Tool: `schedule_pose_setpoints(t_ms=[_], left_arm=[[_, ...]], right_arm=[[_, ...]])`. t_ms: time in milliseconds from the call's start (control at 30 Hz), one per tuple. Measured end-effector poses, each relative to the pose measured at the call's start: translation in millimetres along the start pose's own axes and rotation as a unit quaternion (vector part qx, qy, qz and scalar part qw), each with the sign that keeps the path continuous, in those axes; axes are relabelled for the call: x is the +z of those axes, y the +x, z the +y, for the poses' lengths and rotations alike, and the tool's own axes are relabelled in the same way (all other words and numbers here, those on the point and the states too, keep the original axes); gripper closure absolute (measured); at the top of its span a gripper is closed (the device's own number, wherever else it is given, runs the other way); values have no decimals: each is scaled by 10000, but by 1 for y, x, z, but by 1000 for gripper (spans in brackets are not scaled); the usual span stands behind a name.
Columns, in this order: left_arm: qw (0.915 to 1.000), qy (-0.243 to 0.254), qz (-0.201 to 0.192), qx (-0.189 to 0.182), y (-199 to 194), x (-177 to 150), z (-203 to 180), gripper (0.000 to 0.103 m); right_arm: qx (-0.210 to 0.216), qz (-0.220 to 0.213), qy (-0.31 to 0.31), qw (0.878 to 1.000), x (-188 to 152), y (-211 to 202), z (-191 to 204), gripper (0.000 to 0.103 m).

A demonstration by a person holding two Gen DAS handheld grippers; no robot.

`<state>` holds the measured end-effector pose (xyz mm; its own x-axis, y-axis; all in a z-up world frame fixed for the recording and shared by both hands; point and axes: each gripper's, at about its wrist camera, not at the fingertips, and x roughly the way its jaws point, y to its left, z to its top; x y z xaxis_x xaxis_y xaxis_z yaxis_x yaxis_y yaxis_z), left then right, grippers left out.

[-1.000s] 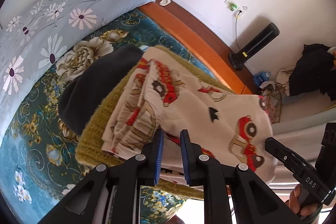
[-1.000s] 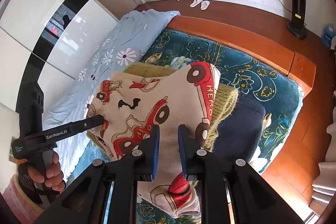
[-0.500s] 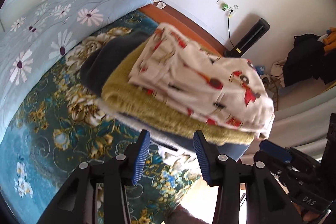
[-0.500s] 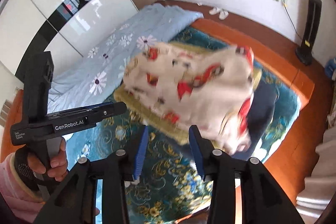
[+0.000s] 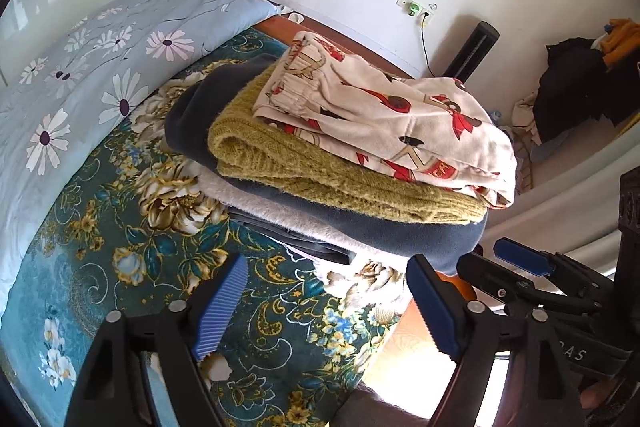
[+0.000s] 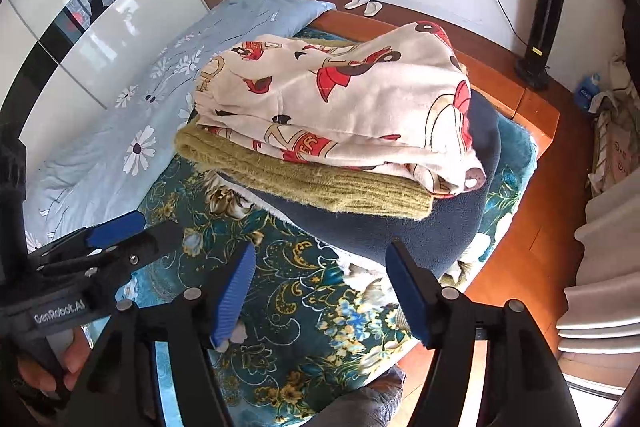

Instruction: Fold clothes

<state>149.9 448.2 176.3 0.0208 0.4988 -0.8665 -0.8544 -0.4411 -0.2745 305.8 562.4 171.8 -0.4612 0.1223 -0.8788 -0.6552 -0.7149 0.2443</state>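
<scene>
Printed pyjamas [image 5: 384,115] topped the bed's [image 5: 120,227] pile | soft, limp; lift by folded edge | left gripper [image 5: 328,303], right gripper [image 6: 320,291]: fingers just opened, empty

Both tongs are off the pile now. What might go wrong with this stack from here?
Both tongs, left and right, have just opened with nothing between them.
1. The car-print pajama pants lie loosely folded, one end drooping past the olive knit sweater; it may slide or unfold.
2. The navy fleece underneath reaches the corner of the bed, so a nudge might tip the stack toward the floor.
</scene>
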Motion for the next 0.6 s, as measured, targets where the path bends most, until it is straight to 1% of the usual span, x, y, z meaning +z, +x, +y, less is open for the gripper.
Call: schedule_pose_setpoints(t_ms=[67, 133, 233, 267, 300, 433, 600], left_arm=[[10000, 14, -87, 21, -1, -2, -3, 10], [9998, 6, -189, 81, -4, -4, -5, 0], [9996, -54, -280, 92, -6, -7, -5, 0], [9995, -77, -293, 125, -7, -7, -5, 0], [9994, -91, -306, 153, -7, -7, -5, 0], [9989, -150, -368, 248, -9, -8, -5, 0], [9973, -196, -433, 558, -12, -6, -5, 0]], right_arm=[[-55, 45, -3, 10000, -2, 2, 1, 27], [-150, 67, 31, 9999, -4, 2, -1, 19], [-164, 88, 87, 9998, -7, 1, -4, 15], [-177, 96, 99, 9997, -8, 1, -5, 10], [-193, 87, 104, 9997, -8, 0, -6, 8], [-258, 35, 41, 9997, -8, -1, -7, 7], [-265, -19, -56, 9996, -8, -3, -7, 7]])
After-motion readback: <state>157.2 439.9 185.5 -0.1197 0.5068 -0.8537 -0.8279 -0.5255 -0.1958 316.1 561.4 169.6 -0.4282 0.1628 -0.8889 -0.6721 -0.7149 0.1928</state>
